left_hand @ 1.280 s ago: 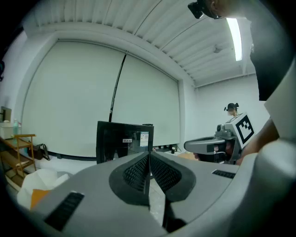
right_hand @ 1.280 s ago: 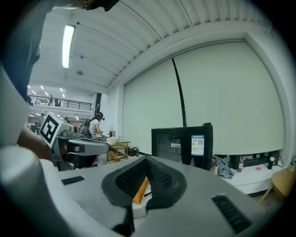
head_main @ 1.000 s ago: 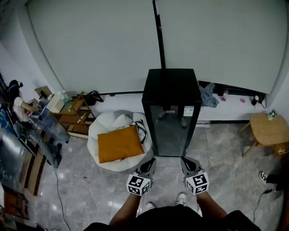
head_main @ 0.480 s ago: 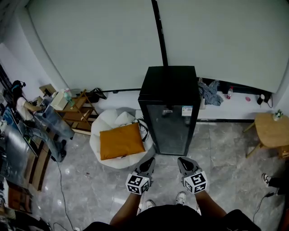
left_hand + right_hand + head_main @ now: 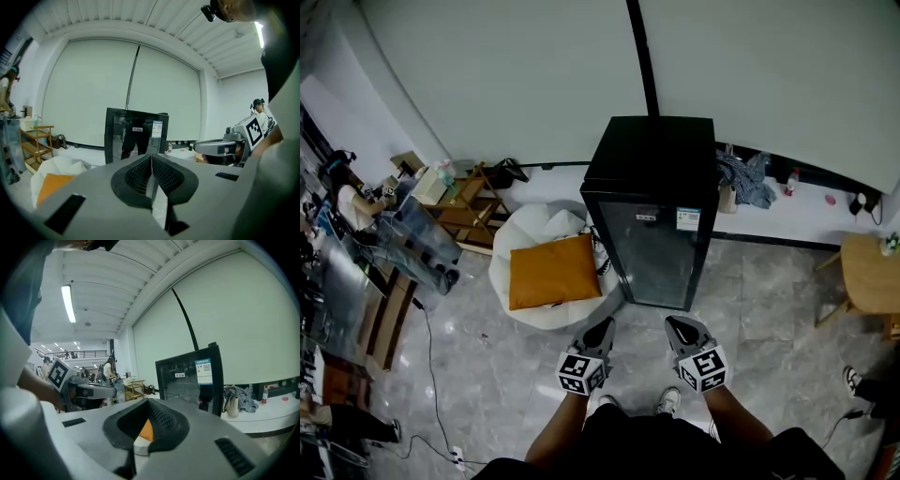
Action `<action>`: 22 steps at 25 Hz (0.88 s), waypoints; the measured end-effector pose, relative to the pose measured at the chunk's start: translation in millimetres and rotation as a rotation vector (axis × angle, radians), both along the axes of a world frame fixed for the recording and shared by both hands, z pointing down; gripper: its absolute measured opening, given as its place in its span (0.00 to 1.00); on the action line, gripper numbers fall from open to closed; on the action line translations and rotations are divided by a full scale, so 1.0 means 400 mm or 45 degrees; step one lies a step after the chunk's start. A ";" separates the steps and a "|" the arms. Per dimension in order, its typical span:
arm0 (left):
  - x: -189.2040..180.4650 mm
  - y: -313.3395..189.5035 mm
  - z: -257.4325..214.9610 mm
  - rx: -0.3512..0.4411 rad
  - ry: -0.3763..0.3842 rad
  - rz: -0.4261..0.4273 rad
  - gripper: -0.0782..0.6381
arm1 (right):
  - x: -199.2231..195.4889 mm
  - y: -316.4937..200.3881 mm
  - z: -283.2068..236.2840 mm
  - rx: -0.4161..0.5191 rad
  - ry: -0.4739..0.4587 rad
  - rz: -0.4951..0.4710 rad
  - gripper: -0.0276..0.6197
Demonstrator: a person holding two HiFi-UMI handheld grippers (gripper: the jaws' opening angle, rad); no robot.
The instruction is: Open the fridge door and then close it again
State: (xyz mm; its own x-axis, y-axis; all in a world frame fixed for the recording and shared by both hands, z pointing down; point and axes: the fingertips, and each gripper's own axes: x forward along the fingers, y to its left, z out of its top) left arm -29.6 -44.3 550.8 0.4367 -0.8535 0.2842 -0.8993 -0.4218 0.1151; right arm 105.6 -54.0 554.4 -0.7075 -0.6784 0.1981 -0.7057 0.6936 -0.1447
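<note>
The black fridge [image 5: 652,216] stands against the white wall, and its glass door [image 5: 658,255] is closed. Both grippers are held side by side in front of me, short of the door and touching nothing. My left gripper [image 5: 602,328] is shut and empty, with its pads meeting in the left gripper view [image 5: 152,155]. My right gripper [image 5: 677,326] is likewise shut and empty [image 5: 147,400]. The fridge [image 5: 136,136] fills the middle of the left gripper view. In the right gripper view the fridge [image 5: 190,380] sits right of centre.
An orange cushion [image 5: 551,272] lies on a white beanbag [image 5: 525,305] just left of the fridge. A wooden shelf [image 5: 469,211] and clutter line the left side. A round wooden table [image 5: 872,272] is at the right. Cables [image 5: 431,375] trail over the grey floor.
Both grippers have sunk a little together and stay shut. The fridge now sits slightly higher in the head view. Its door has not moved.
</note>
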 end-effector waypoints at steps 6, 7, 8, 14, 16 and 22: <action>-0.020 -0.036 0.017 -0.010 0.027 -0.026 0.14 | -0.006 -0.022 0.018 -0.011 0.006 -0.010 0.07; -0.021 -0.044 0.021 -0.010 0.033 -0.027 0.14 | -0.004 -0.026 0.021 -0.011 0.015 -0.008 0.07; -0.021 -0.054 0.024 -0.011 0.038 -0.024 0.14 | -0.001 -0.031 0.023 -0.010 0.023 -0.005 0.07; -0.052 -0.151 0.012 0.000 0.058 0.017 0.14 | -0.016 -0.103 0.004 0.018 0.057 0.037 0.07; -0.071 -0.188 0.012 0.004 0.076 0.026 0.14 | -0.032 -0.127 -0.003 0.032 0.072 0.041 0.07; -0.134 -0.298 0.030 -0.006 0.040 0.039 0.14 | -0.090 -0.194 0.004 0.012 0.090 0.065 0.07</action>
State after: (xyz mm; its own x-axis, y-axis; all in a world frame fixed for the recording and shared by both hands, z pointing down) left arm -83.2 -163.3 562.8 0.4712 -0.8384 0.2738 -0.8820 -0.4484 0.1448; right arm 69.7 -131.5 556.1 -0.6560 -0.7155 0.2402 -0.7486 0.6573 -0.0868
